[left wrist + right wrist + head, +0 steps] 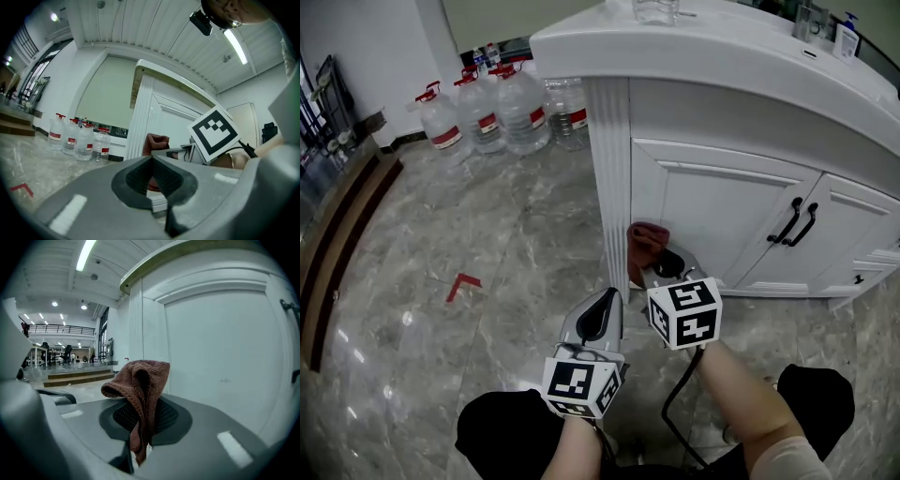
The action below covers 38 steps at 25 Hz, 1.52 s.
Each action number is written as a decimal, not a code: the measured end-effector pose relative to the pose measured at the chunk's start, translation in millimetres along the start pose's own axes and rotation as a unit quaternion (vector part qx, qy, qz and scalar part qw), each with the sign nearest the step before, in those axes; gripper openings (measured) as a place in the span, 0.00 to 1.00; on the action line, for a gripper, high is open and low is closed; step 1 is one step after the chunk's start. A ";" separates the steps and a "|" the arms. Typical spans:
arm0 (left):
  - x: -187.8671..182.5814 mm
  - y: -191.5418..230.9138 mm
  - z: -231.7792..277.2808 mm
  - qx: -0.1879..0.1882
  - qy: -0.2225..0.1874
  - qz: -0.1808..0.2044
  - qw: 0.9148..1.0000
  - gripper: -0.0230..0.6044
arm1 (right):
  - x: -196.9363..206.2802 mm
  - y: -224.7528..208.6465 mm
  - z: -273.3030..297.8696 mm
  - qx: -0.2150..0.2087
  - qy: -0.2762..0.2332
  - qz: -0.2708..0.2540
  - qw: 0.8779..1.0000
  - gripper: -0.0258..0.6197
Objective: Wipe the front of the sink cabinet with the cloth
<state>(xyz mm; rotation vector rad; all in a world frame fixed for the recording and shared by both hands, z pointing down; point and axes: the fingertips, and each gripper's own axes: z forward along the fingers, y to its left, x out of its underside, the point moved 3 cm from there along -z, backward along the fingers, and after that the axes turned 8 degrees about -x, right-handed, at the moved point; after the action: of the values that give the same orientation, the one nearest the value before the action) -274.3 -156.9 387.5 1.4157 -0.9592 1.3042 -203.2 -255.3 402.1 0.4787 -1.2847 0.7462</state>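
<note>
The white sink cabinet [722,202] stands ahead, with a fluted corner post [611,178] and panelled doors. A reddish-brown cloth [647,240] is pinched in my right gripper [664,266], low against the left door by the post. In the right gripper view the cloth [140,390] bunches up over the shut jaws right in front of the door panel [225,362]. My left gripper [598,317] hangs below and left of the right one, shut and empty; in the left gripper view its jaws [152,180] meet, and the cloth [154,143] shows beyond them.
Several water bottles [502,112] stand on the marble floor left of the cabinet. Black door handles [795,223] sit at the middle of the doors. A red corner mark [461,284] is on the floor. A black cable [680,394] trails from my right gripper.
</note>
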 end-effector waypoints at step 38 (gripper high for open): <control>23.3 -94.3 47.5 0.089 0.030 0.020 0.995 0.04 | 23.2 -144.2 -125.4 0.165 0.010 0.048 0.985 0.16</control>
<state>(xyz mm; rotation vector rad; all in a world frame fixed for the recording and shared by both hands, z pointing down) -169.1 -179.1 399.2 1.4898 -0.8522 1.4835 -10.9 -260.9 406.9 0.6768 -1.1767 1.0501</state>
